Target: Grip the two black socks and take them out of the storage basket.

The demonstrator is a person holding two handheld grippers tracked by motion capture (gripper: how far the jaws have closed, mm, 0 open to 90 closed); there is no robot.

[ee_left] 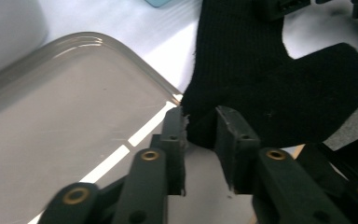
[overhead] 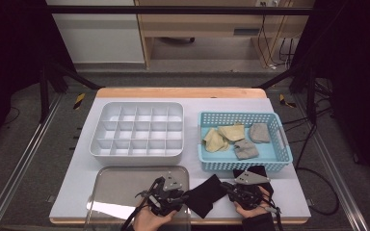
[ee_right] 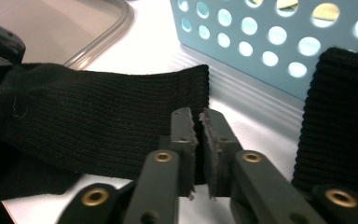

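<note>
A black sock (overhead: pixel 204 195) lies flat on the table between my two grippers, near the front edge. My left gripper (overhead: pixel 185 197) holds its left end: in the left gripper view the jaws (ee_left: pixel 200 123) are shut on a bunched corner of the black sock (ee_left: pixel 270 79). My right gripper (overhead: pixel 225 185) holds the opposite end, and in the right gripper view its jaws (ee_right: pixel 200 119) stand nearly together on the ribbed cuff of the black sock (ee_right: pixel 102 121). A second black sock (overhead: pixel 255 172) (ee_right: pixel 340 116) lies just right of it, partly under the right gripper.
A clear plastic tray (overhead: pixel 120 183) sits at the front left, under the left hand. Behind it stands a white divided organizer (overhead: pixel 137 130). A blue perforated basket (overhead: pixel 284 149) at the right holds yellow socks (overhead: pixel 224 137) and grey socks (overhead: pixel 250 144).
</note>
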